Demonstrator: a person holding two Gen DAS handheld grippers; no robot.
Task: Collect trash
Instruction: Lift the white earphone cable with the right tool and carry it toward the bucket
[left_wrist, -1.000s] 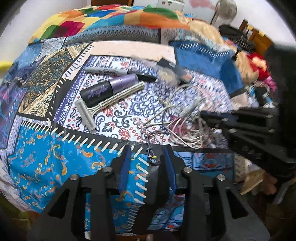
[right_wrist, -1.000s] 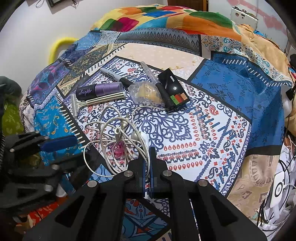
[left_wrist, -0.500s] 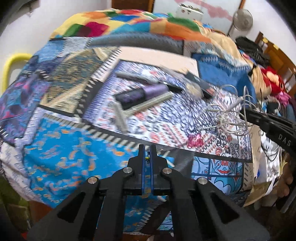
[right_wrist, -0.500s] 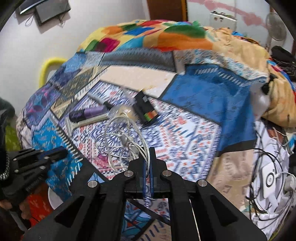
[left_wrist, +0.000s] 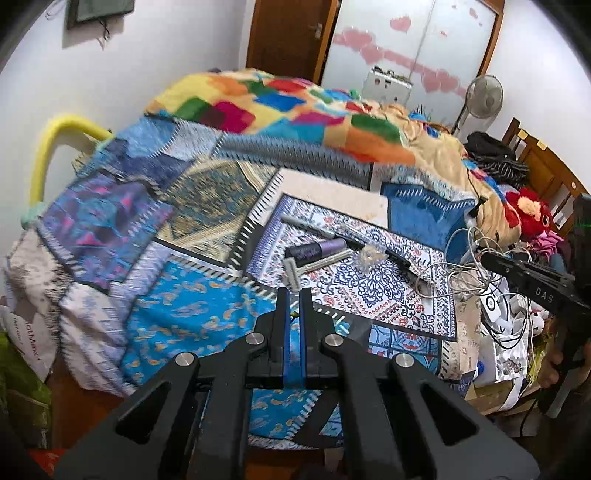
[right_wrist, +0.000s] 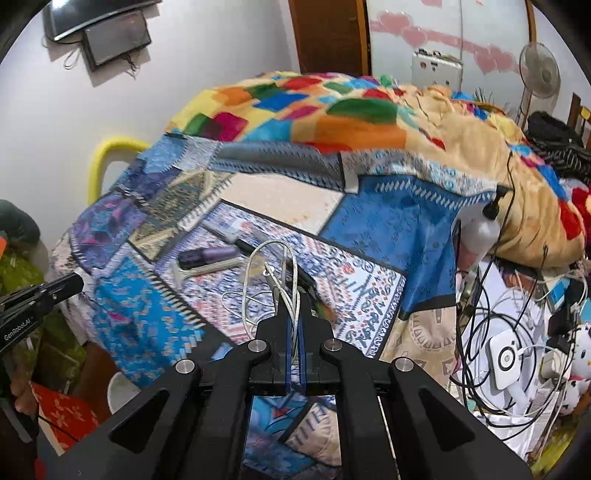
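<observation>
right gripper clenched on white cable tangle – its far loops blurred | left gripper pinched on something tiny, unreadable | lettering: "das", "genrobot.ai"

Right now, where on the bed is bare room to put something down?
Free: the blue patch right of the razor and purple tube, and the beige rectangle behind them. Crowded: the cable heap off the bed's right edge.

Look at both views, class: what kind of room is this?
Most likely a bedroom: a bed under a patchwork bedspread, a heaped colourful blanket, and stuffed toys beside it.
</observation>
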